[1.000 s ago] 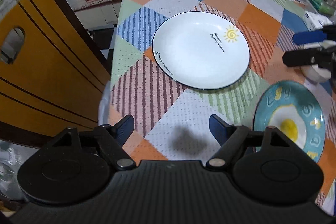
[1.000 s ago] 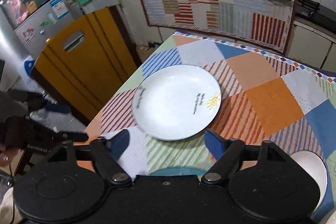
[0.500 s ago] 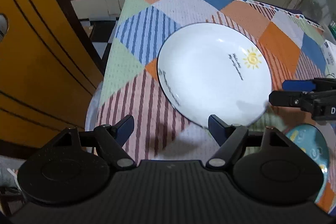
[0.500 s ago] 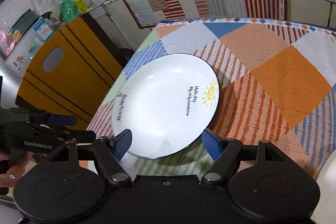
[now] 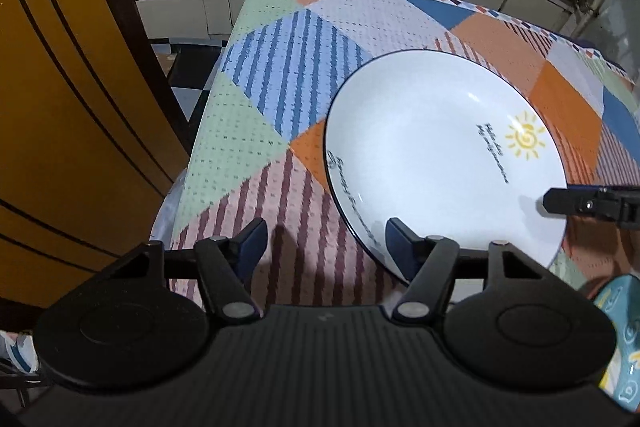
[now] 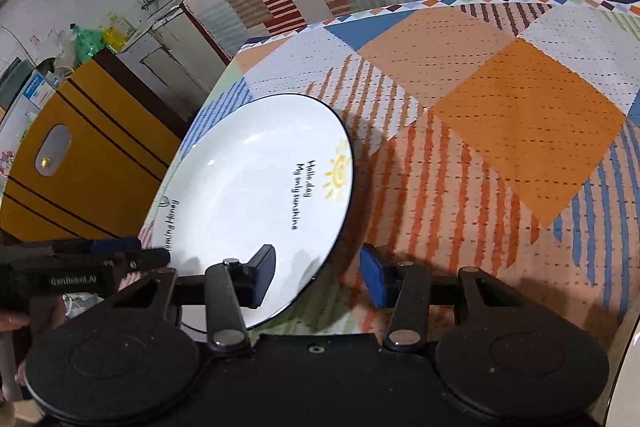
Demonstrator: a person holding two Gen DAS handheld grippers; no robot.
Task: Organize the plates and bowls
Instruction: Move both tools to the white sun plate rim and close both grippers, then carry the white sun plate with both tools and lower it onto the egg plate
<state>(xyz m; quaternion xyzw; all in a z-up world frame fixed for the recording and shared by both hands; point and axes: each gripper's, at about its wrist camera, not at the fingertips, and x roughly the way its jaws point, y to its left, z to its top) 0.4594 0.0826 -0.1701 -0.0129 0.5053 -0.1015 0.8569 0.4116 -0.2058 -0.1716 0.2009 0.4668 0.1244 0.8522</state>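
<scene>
Two hand-held tools are shown closing in on a white plate (image 5: pixel 440 155) that lies flat on the desk (image 5: pixel 256 131), which is covered with a patchwork cloth. In the left wrist view the plate fills the area from 12 to 3 o'clock; in the right wrist view it lies from 9 to 11 o'clock of the centre. A second, teal plate (image 5: pixel 624 339) is glimpsed at 4 o'clock in the left wrist view, just beside the white one.

The step in hand is judged to be a two-sided lift of the white plate by its rim. It is best done if each tool is slid so that one finger passes under the rim and the other over it, at opposite sides, before closure is completed; the plate is then kept level, since a glazed rim is likely to slip.

The left tool (image 5: pixel 324 247) is seen with its jaws apart and closing; the plate's near rim is overlapped by its right finger, while the left finger stands over bare cloth. Nothing is clamped. The right tool (image 6: pixel 318 273) is likewise apart and closing: its left finger hangs over the plate's inner surface, its right finger outside the rim, so the rim lies between them, not yet pinched.
</scene>
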